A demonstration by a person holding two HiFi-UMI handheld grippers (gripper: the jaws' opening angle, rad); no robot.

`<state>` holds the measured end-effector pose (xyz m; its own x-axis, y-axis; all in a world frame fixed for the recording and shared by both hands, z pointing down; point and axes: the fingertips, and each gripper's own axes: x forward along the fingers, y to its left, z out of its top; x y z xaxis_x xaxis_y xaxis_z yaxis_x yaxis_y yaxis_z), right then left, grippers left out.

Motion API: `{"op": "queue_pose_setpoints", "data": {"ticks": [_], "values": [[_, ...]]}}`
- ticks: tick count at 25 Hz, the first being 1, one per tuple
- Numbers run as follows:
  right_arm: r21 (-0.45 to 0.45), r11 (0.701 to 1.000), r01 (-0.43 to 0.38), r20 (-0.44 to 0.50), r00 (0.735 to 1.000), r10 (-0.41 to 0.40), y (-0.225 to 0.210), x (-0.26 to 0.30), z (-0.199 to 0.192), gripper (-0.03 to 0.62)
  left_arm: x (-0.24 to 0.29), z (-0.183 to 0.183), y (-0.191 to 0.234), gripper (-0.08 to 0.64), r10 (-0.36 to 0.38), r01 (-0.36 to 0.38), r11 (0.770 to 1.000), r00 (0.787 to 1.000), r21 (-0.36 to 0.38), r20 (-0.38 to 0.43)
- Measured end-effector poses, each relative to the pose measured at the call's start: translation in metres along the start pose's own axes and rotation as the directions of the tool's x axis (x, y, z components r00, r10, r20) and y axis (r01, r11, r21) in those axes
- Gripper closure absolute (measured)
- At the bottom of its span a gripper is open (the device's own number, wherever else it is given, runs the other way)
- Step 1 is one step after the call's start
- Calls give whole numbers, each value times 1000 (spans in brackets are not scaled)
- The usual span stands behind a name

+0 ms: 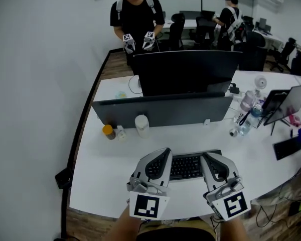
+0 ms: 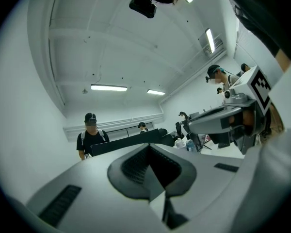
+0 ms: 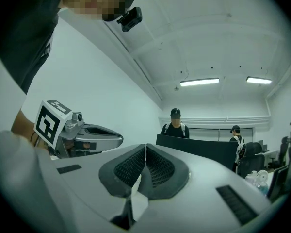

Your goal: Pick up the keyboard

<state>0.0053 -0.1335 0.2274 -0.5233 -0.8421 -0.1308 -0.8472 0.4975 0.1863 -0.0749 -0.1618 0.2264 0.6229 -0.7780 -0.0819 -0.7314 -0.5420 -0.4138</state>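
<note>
Keyboard [image 1: 186, 165]: black, flat on desk [image 1: 105, 169], near front edge, in front of monitor [image 1: 186, 72]. Middle rows show; both ends are hidden behind the grippers.
Left gripper [image 1: 165, 151]: jaws closed pad to pad, nothing between them. Sits over the keyboard's left end; can't tell if it touches.
Right gripper [image 1: 205, 156]: jaws closed too, ribbed pads meeting, nothing held. Over the keyboard's right end; contact not readable either.
Pose: both grippers side by side, pointing away from the wearer at about level, marker cubes nearest the head camera. Each gripper view shows the other gripper off to its side.
Desk: white, curved, with grey divider [image 1: 160, 112] across it; the monitor is dark and stands behind the divider.
Left of centre: orange-lid jar [image 1: 108, 131] and white cup [image 1: 142, 124], just in front of the divider, well apart from the keyboard.
Right side: bottles [image 1: 248, 102], tablet [image 1: 291, 102] propped on a stand, dark flat slab [image 1: 289, 147] near the edge.
People: person [image 1: 137, 19] in black across the desk holds two grippers of their own; second person [image 1: 231, 19] stands further back by office chairs.
</note>
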Motion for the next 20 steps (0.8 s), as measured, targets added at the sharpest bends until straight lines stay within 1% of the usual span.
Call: {"op": "queue_pose_setpoints", "data": {"ticks": [2,5,12,14,18,20], "values": [[5,1000,-12,-2,1000,12,-5,2,-3,560,3,0,2,551,19,-19,1000,1000,-1,-2],[18,1000,-25,0,1000,25,-12,4,-8,560,8,-6,3,551,42,-42,999,999,0,-26],[51,998,-23,-14,1000,24,-36,2,-24,558,19,-16,-6,551,56,-56,998,996,-6,-73],[58,998,-21,-23,999,22,-42,2,-29,558,21,-17,-7,551,65,-66,998,995,-9,-78],[54,998,-12,-38,999,14,-53,2,-38,557,25,-16,-8,551,65,-66,998,996,-14,-60],[67,998,-11,-45,999,14,-59,2,-43,555,27,-19,-9,549,68,-71,997,995,-31,-72]]}}
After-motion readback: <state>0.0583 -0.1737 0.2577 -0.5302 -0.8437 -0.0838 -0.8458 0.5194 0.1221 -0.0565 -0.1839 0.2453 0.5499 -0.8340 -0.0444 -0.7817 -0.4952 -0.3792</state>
